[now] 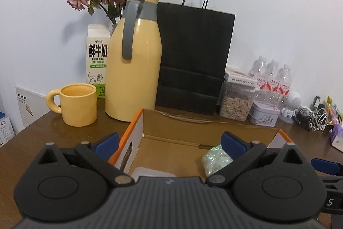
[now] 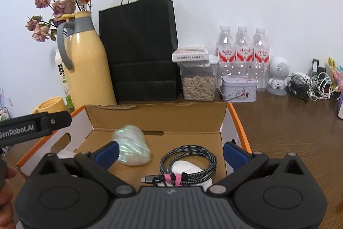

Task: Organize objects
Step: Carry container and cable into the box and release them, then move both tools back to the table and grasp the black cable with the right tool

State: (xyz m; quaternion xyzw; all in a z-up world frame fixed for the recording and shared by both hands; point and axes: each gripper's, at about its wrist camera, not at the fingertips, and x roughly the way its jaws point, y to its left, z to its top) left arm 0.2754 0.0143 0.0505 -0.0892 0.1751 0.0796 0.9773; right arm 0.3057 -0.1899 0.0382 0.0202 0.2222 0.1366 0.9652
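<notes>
Left gripper (image 1: 169, 141), jaws spread wide and empty, hovers over the near-left part of the cardboard box (image 2: 158, 121). Just ahead of the right gripper (image 2: 170, 149), equally spread and holding nothing, lie, left to right, an iridescent pouch (image 2: 133, 147) and a coiled braided cable (image 2: 188, 162) resting on a white item, possibly a cloth. These appear already stowed. Beyond the box, mug (image 1: 78, 104), tin (image 2: 239, 88) and tangled cords (image 2: 310, 85) remain unsorted on the table (image 2: 289, 132).
</notes>
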